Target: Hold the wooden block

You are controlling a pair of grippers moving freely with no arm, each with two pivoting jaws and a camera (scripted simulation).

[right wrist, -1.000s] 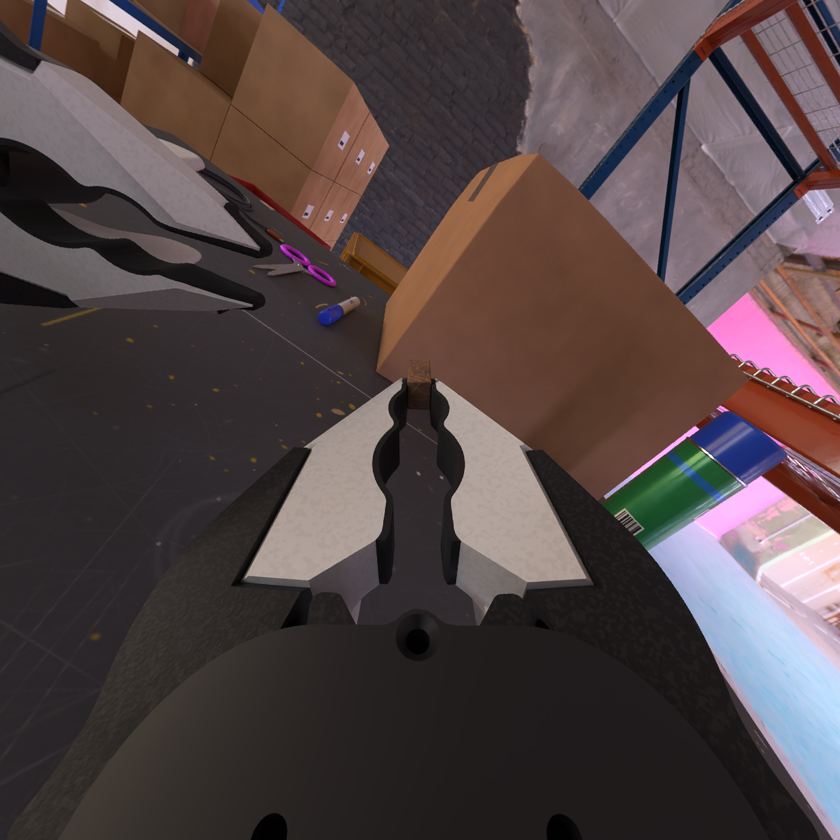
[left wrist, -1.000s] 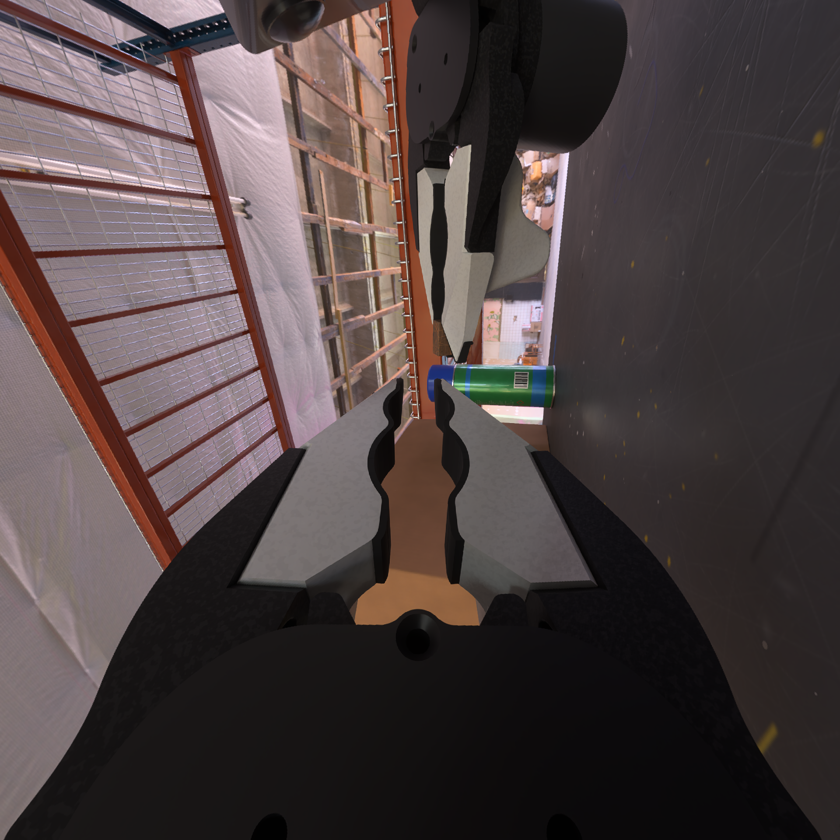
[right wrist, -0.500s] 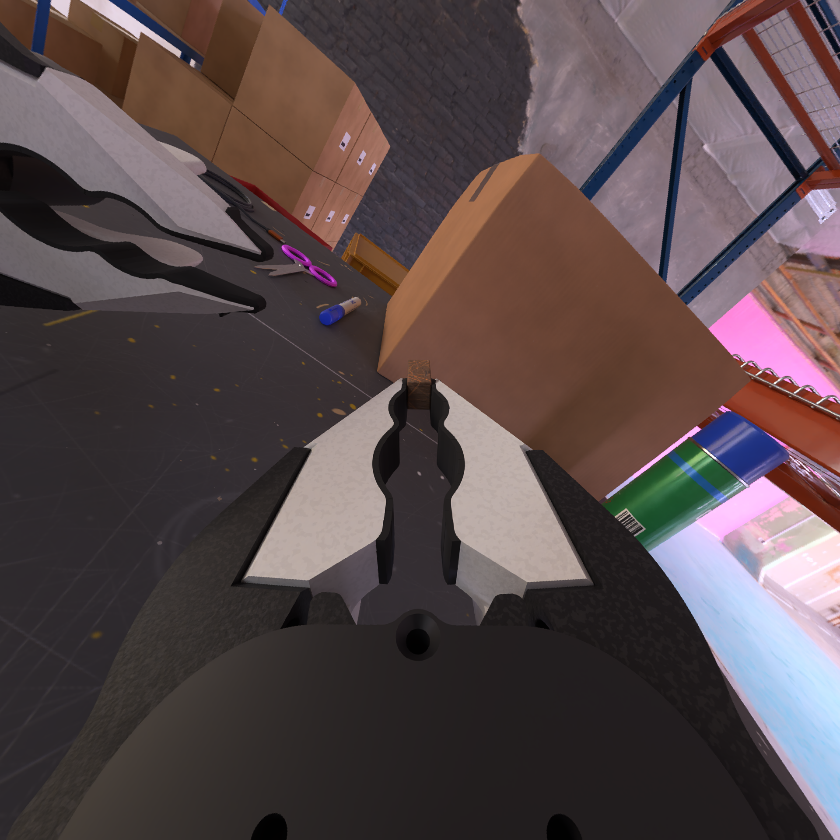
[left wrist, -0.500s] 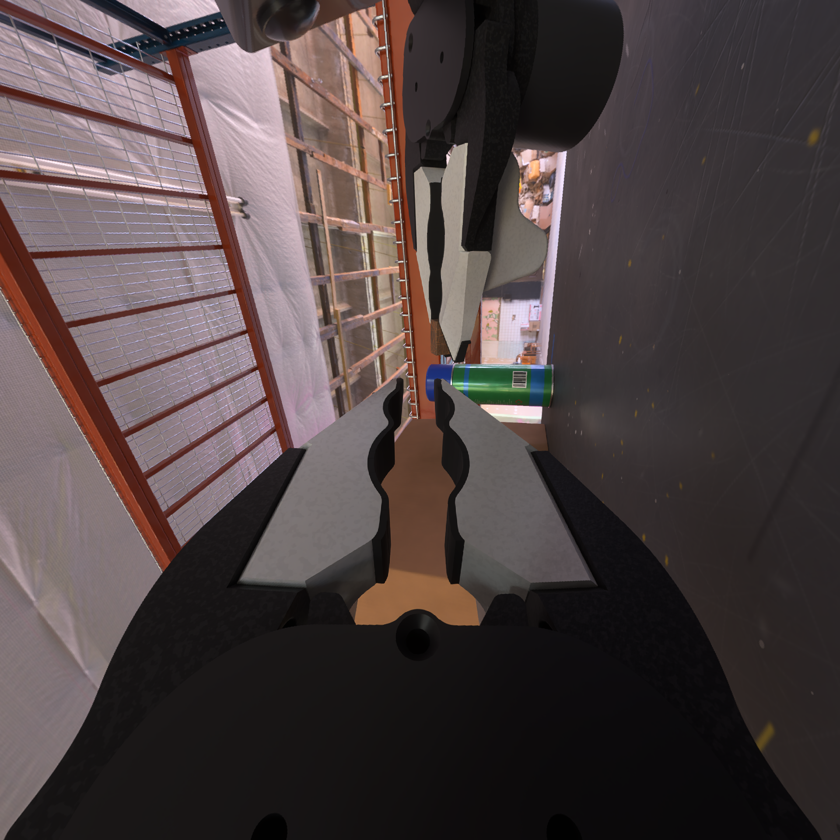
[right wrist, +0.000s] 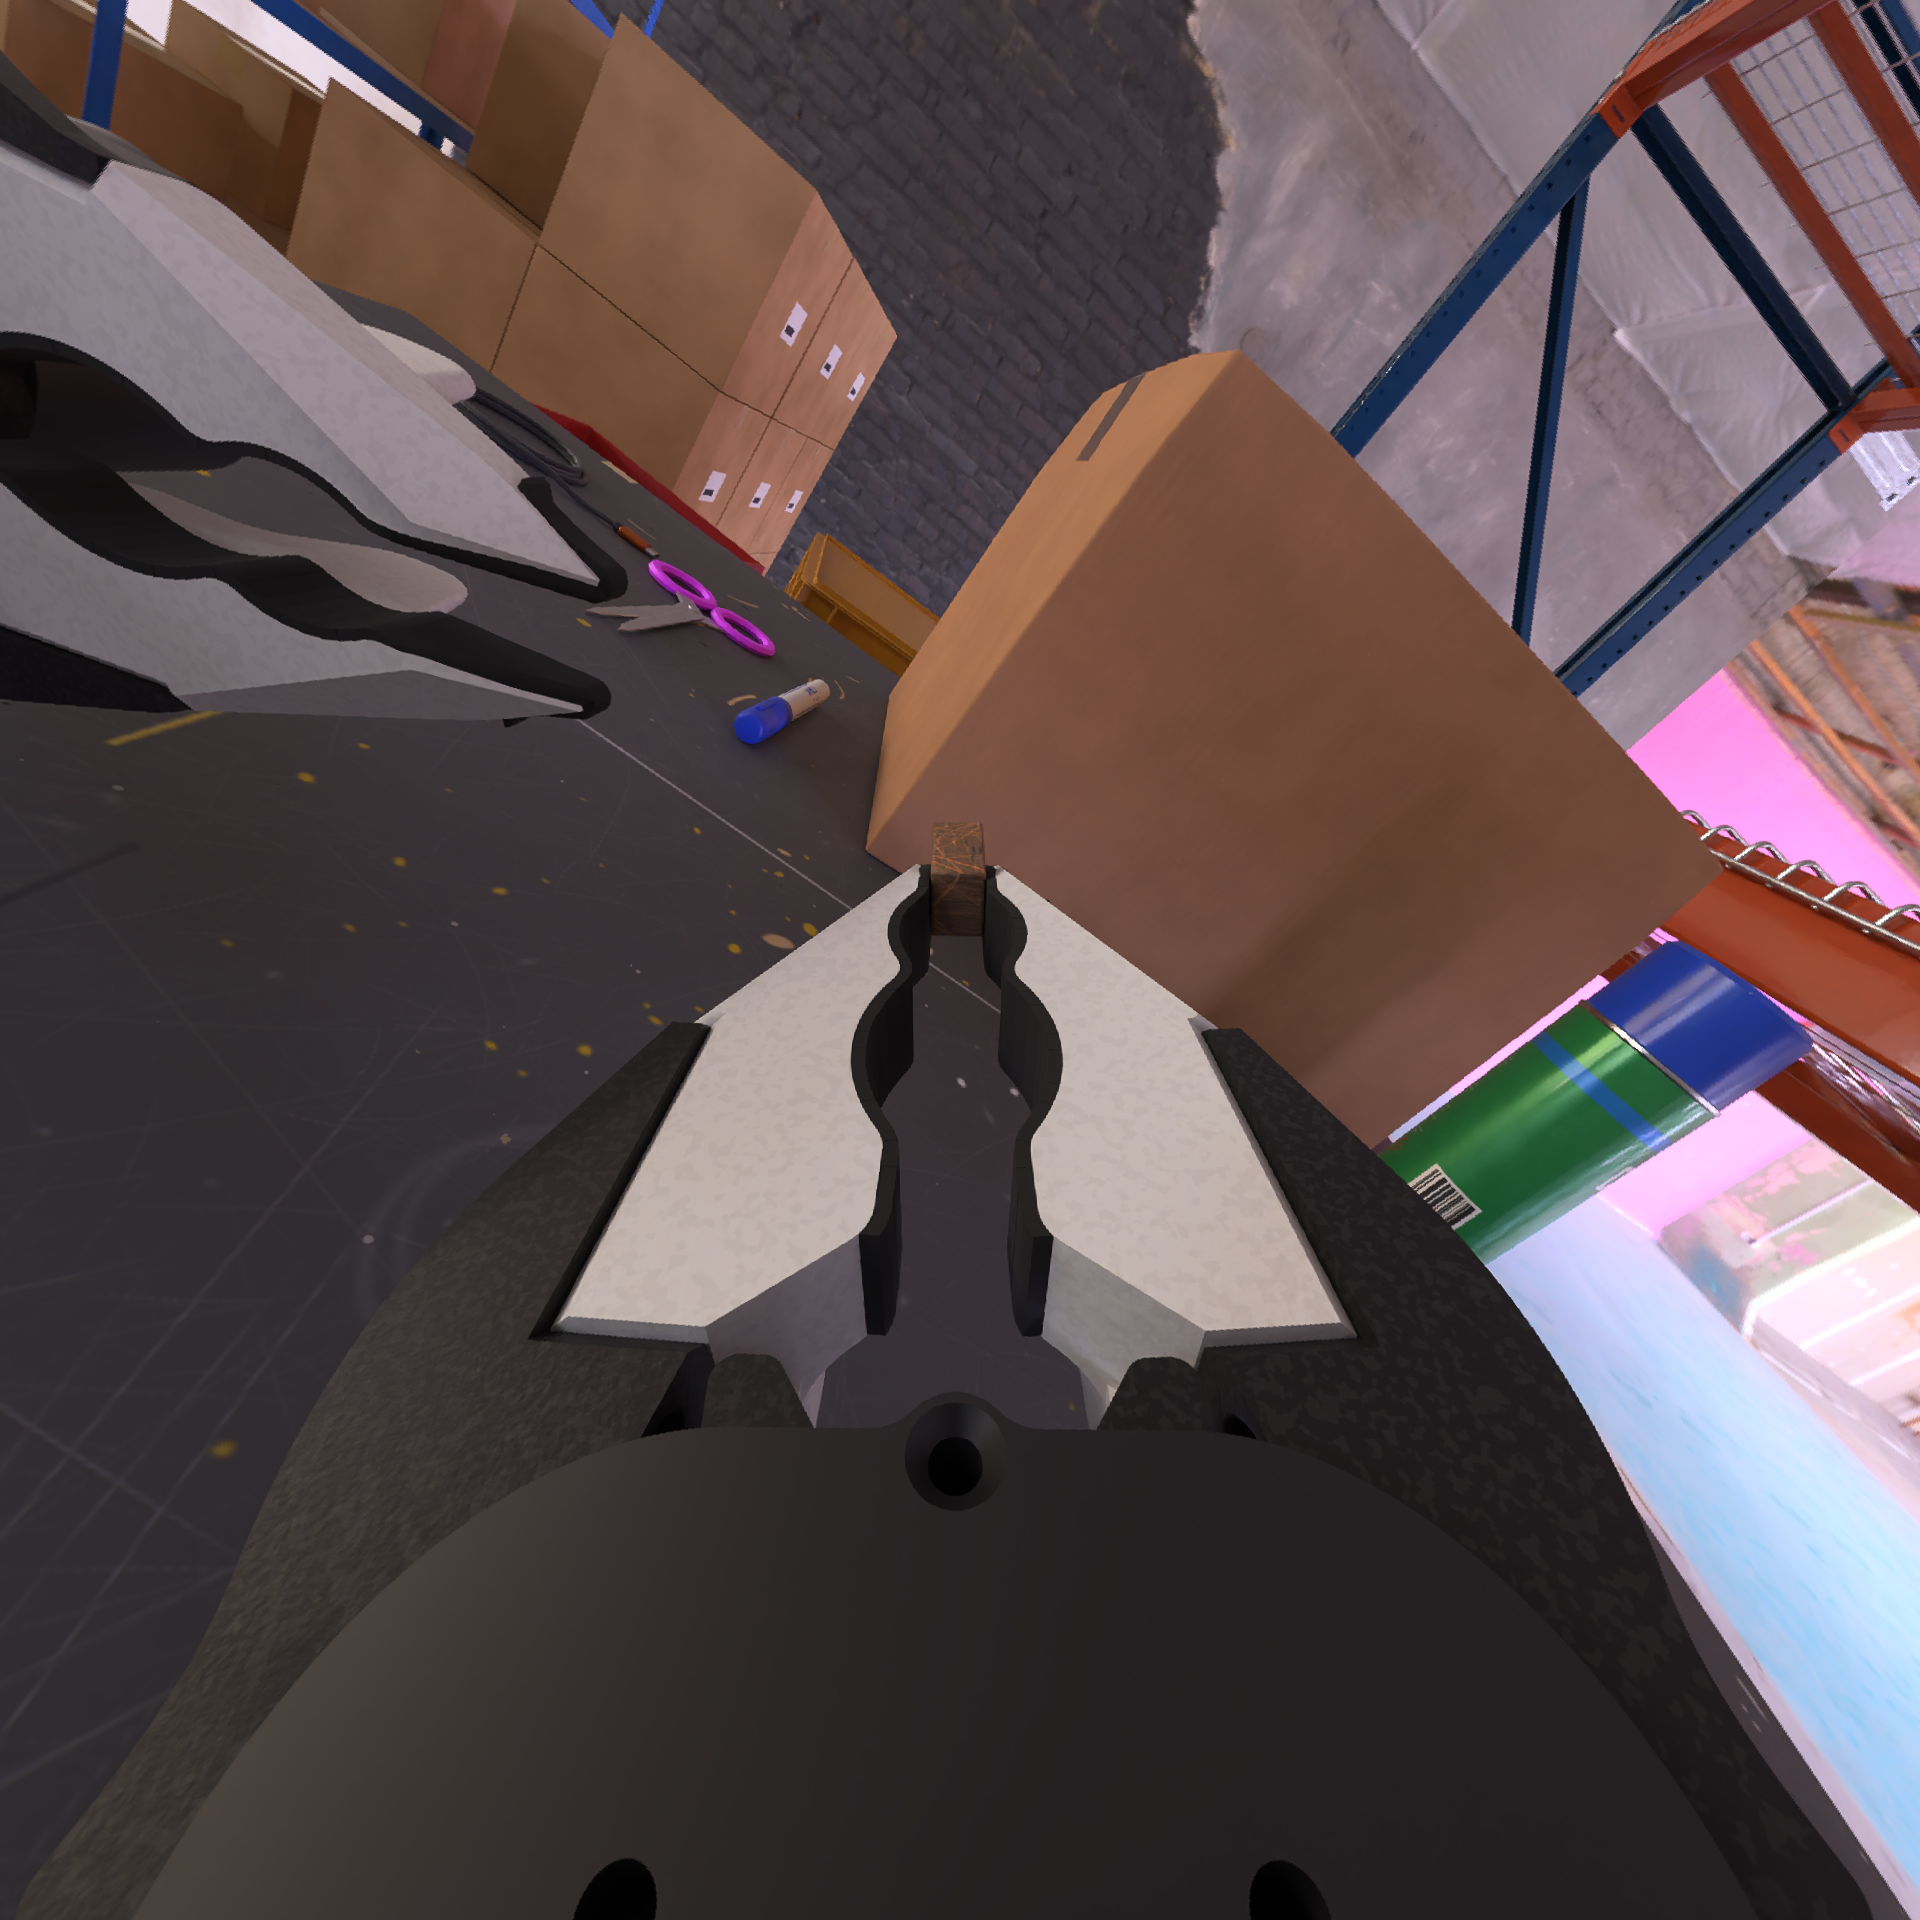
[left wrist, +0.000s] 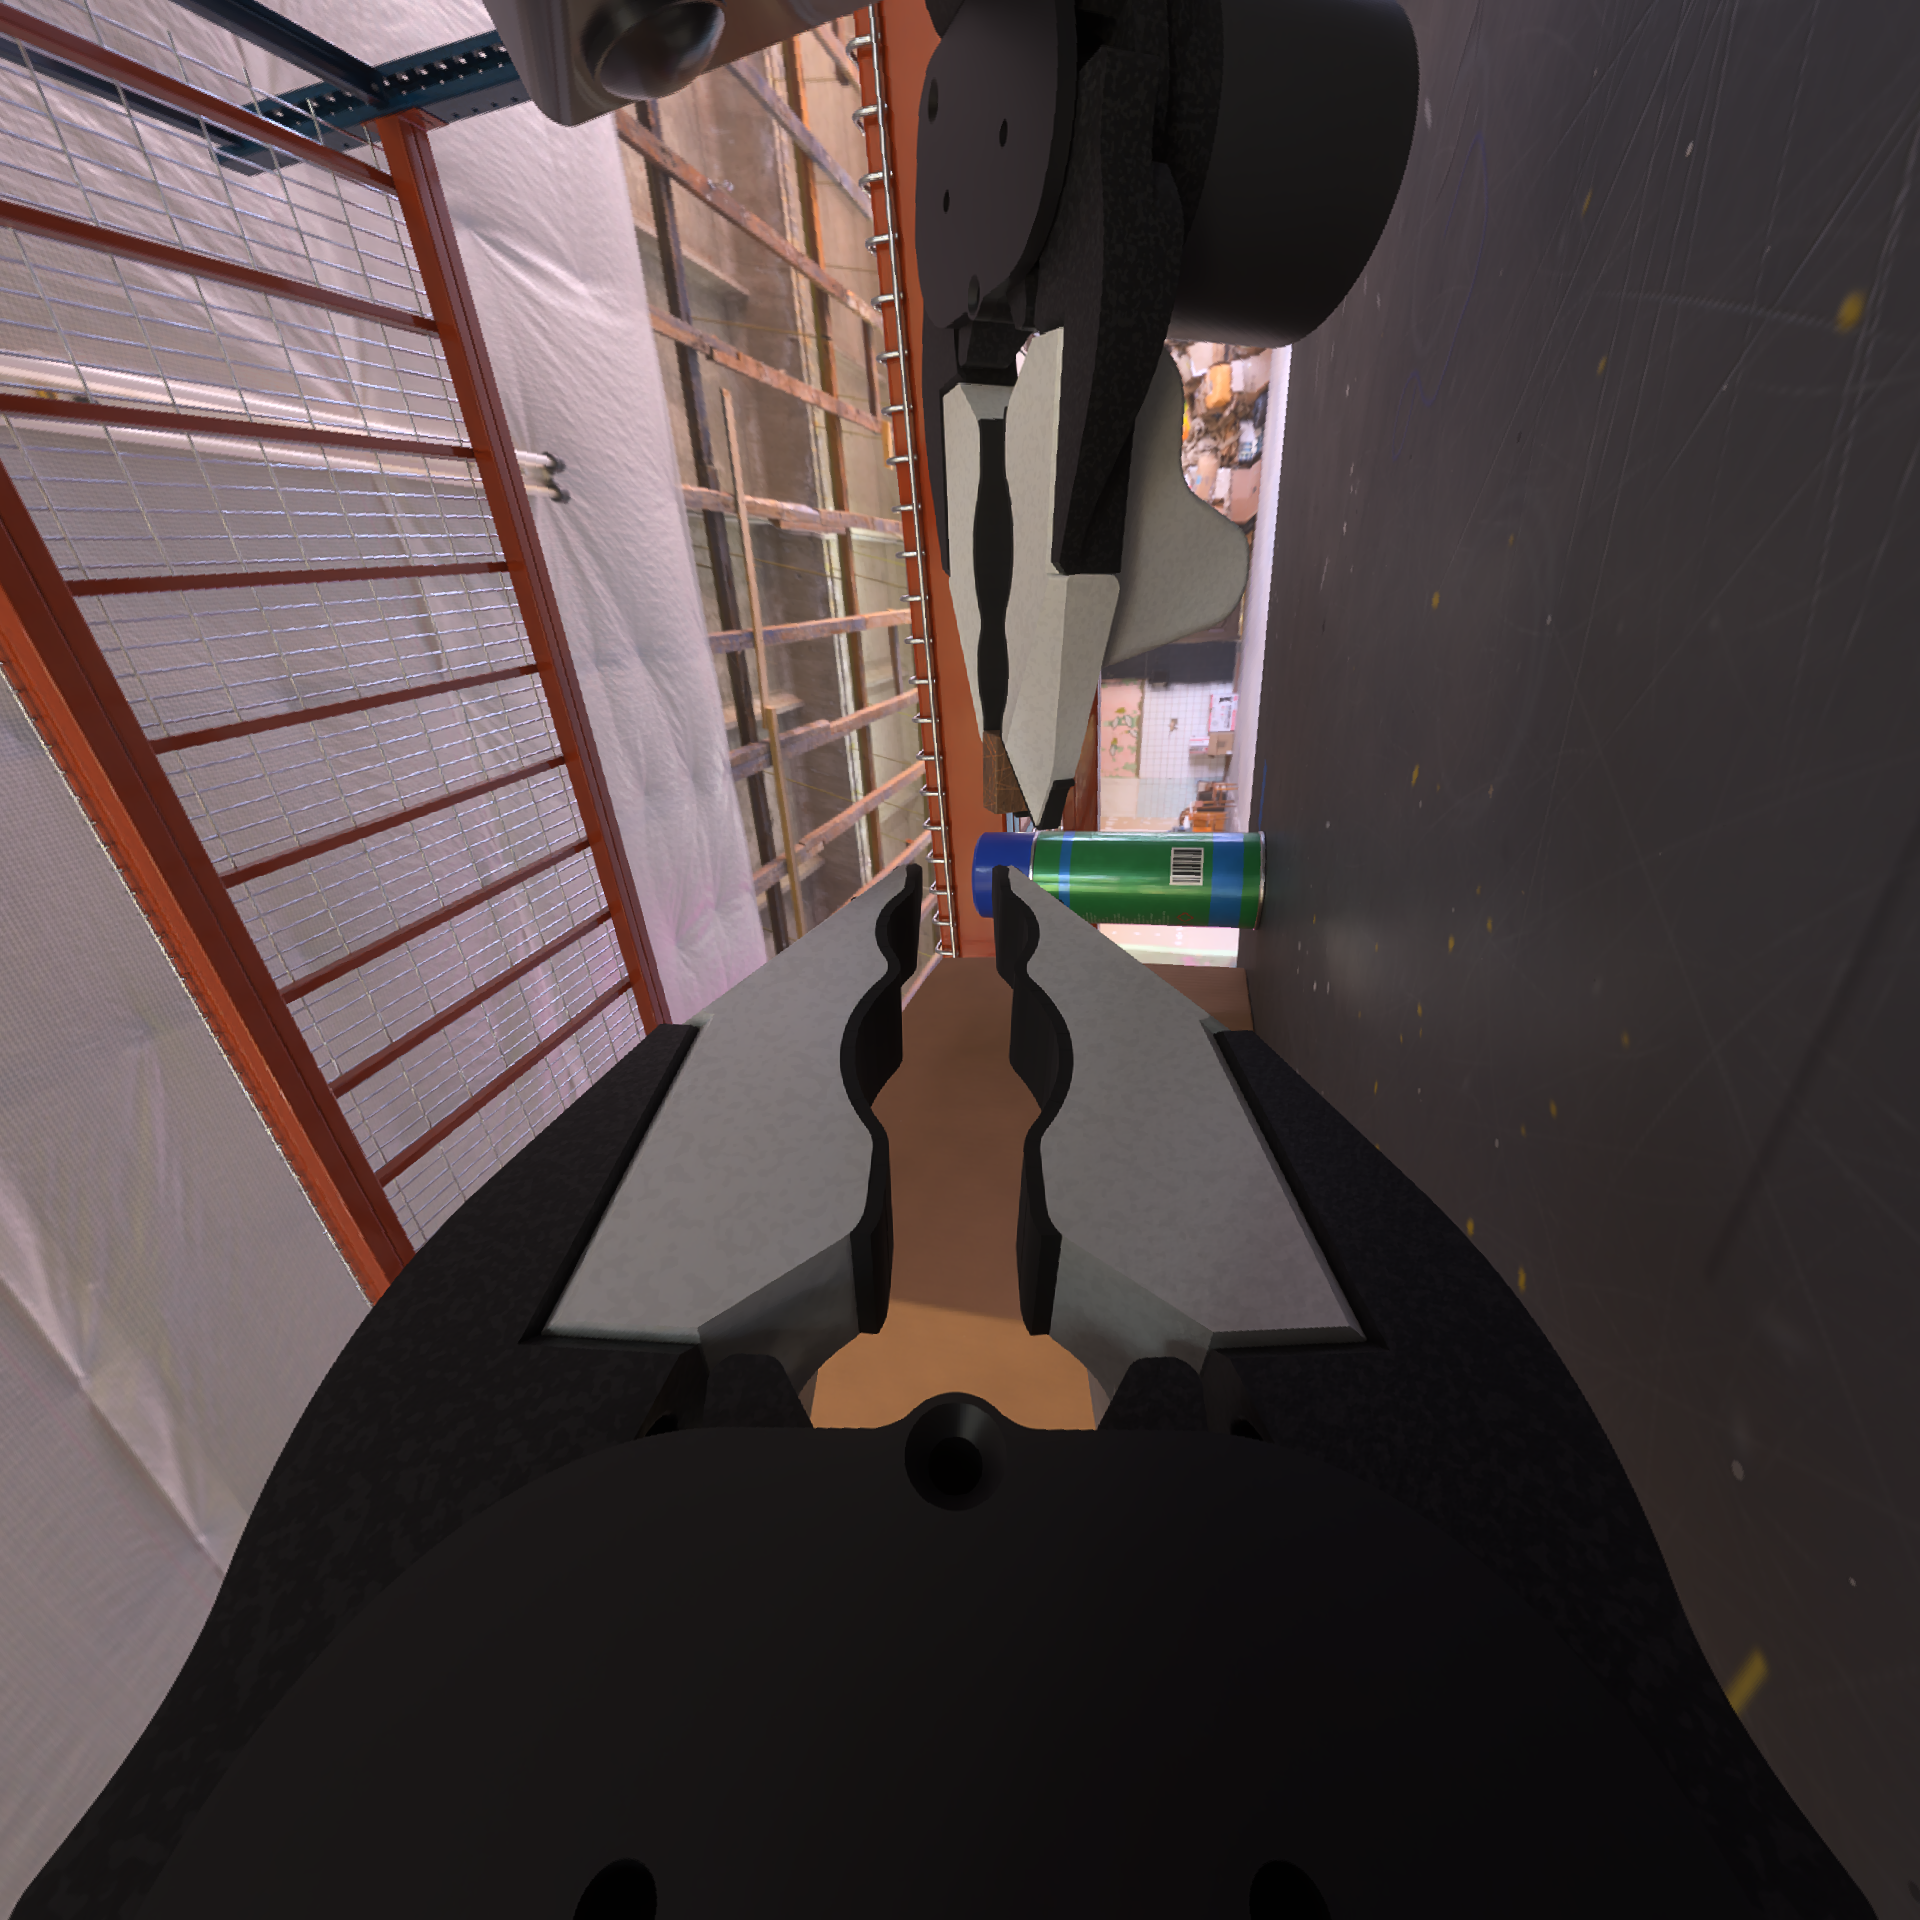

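Observation:
The wooden block point(right wrist: 957, 883) is a small brown cube pinched between the tips of my right gripper point(right wrist: 957, 896), held above the dark table point(right wrist: 312, 1039). In the left wrist view the right gripper point(left wrist: 1023, 800) hangs at the top centre with the block point(left wrist: 1000, 774) at its tip. My left gripper point(left wrist: 954, 883) is empty, its jaws a narrow gap apart. It shows at the left edge of the right wrist view point(right wrist: 561, 707), apart from the block.
A large cardboard box point(right wrist: 1247, 727) stands just behind the block. A green can with a blue cap point(right wrist: 1558, 1122) stands to its right, and shows in the left wrist view point(left wrist: 1132, 878). Purple scissors point(right wrist: 707, 608) and a blue-capped marker point(right wrist: 779, 712) lie farther back. Stacked boxes and racks stand behind.
My right gripper with the block has shifted very slightly. My left gripper has stayed in place at the same narrow gap.

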